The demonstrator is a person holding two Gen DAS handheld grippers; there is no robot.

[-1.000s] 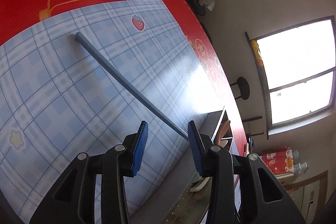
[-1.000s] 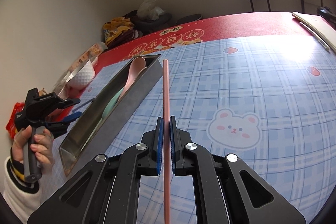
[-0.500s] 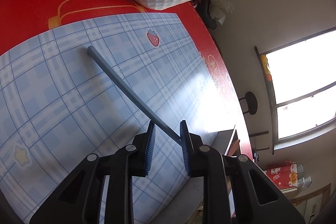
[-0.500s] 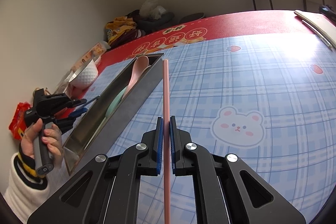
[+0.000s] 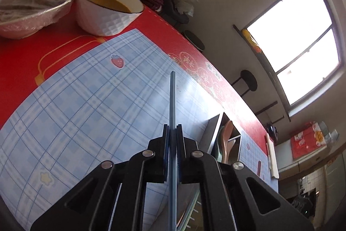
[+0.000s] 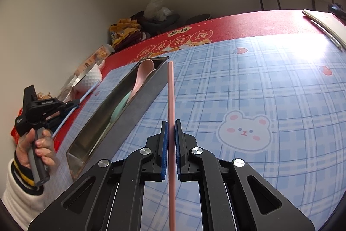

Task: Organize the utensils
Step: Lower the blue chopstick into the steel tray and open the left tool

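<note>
My left gripper (image 5: 172, 130) is shut on a blue chopstick (image 5: 172, 99) and holds it lifted above the blue checked mat (image 5: 86, 105). It also shows in the right wrist view (image 6: 74, 104) at the left, chopstick (image 6: 86, 93) in its jaws. My right gripper (image 6: 171, 126) is shut on a pink chopstick (image 6: 170, 92) that points forward above the mat, just right of the metal tray (image 6: 138, 105). The tray holds a pink spoon (image 6: 142, 75) and a green spoon (image 6: 119, 108). In the left wrist view the tray (image 5: 213, 133) lies to the right.
A white bowl of brown soup (image 5: 106, 8) and a plastic-wrapped bowl (image 5: 32, 8) stand on the red tablecloth (image 5: 32, 51) beyond the mat. A white flat object (image 6: 324, 25) lies at the table's far right. Bags (image 6: 127, 34) sit by the wall.
My left gripper closed on the blue chopstick and lifted it off the mat, so it now points straight ahead. My right gripper has held the pink chopstick steady.
</note>
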